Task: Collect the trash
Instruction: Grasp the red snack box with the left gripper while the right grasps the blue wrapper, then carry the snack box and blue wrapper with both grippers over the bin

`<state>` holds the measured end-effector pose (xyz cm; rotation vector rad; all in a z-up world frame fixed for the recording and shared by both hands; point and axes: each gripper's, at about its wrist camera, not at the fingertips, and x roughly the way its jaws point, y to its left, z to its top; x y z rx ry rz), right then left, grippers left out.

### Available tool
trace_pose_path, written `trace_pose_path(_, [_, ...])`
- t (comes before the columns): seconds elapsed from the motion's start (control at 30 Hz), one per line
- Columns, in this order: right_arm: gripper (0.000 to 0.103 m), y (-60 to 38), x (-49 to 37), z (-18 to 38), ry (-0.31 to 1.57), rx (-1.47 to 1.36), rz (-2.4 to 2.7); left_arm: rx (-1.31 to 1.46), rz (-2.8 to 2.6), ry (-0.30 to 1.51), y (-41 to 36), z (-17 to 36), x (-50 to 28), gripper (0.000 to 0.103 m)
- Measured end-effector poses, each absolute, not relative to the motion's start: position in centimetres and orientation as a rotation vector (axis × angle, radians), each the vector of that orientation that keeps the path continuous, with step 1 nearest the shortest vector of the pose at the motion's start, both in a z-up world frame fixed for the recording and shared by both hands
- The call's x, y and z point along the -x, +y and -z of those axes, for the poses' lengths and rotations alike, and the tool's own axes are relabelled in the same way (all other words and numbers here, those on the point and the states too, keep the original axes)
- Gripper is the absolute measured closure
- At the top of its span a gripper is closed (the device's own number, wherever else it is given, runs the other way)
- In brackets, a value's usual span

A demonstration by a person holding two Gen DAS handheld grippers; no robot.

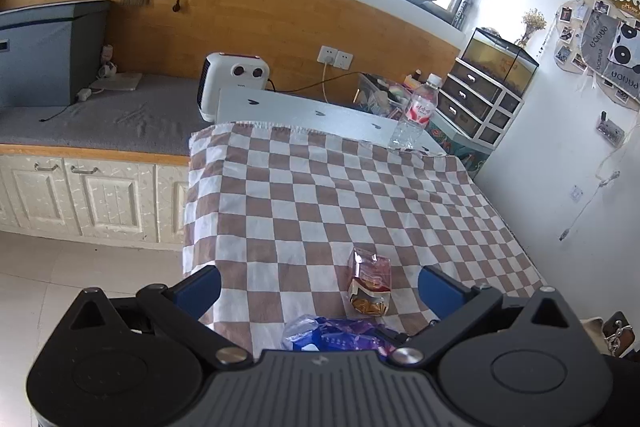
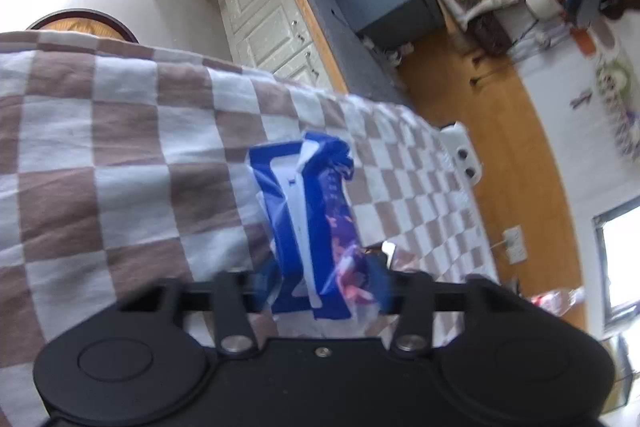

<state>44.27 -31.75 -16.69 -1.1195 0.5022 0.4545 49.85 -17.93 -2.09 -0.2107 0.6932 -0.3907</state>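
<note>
My right gripper (image 2: pixel 320 291) is shut on a blue and white plastic wrapper (image 2: pixel 308 219) and holds it over the checkered tablecloth (image 2: pixel 100 155). The same wrapper shows at the bottom of the left wrist view (image 1: pixel 332 337), just below my left gripper (image 1: pixel 318 287), which is open and empty. A small red and gold snack packet (image 1: pixel 369 283) lies on the cloth between the left fingers. An empty clear water bottle (image 1: pixel 416 113) with a red label stands at the far right end of the table.
The checkered cloth (image 1: pixel 320 195) covers the table. A white heater (image 1: pixel 234 85) stands behind it on a grey-topped cabinet (image 1: pixel 100 123). A drawer unit (image 1: pixel 476 103) stands at the back right. A round wooden stool (image 2: pixel 80 23) is beyond the table edge.
</note>
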Motion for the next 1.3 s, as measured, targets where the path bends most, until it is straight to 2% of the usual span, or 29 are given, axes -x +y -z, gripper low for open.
trace_pose_path(0.17, [0.081,-32.9,-44.8,15.5,0.575,1.008,-0.467,0.211,0.437,0.707,-19.3,4.0,-52.0,0.000])
trace_pose_path(0.3, [0.087,-34.3,-45.3,14.0,0.670,0.862,-0.452,0.195,0.485,0.720,-21.4,5.3,-54.1,0.001])
trace_pose_path(0.37, [0.090,-35.1,-45.3,13.2,0.705,0.791,-0.442,0.188,0.518,0.725,-22.8,5.8,-55.2,0.006])
trace_pose_path(0.5, [0.093,-36.8,-45.0,12.1,0.758,0.678,-0.433,0.186,0.591,0.793,-25.9,7.5,-58.0,0.011])
trace_pose_path(0.67, [0.094,-37.8,-43.8,11.9,0.794,0.674,-0.421,0.125,0.650,0.951,-29.2,10.5,-61.9,0.020])
trace_pose_path(0.8, [0.094,-39.3,-43.1,11.3,0.827,0.613,-0.381,0.060,0.638,1.016,-31.5,12.8,-63.9,0.023])
trace_pose_path(0.87, [0.094,-40.0,-43.0,11.1,0.839,0.586,-0.356,0.010,0.611,0.994,-32.7,13.5,-64.1,0.035])
trace_pose_path(1.0, [0.094,-41.0,-43.0,10.9,0.864,0.517,-0.305,-0.048,0.570,0.972,-34.1,14.6,-64.1,0.044])
trace_pose_path(1.03, [0.094,-41.2,-42.9,10.9,0.867,0.508,-0.290,-0.058,0.563,0.968,-34.2,14.5,-64.0,0.050])
trace_pose_path(1.3, [0.094,-42.4,-42.6,9.9,0.925,0.318,-0.198,-0.014,0.550,0.958,-30.0,13.2,-59.8,0.051])
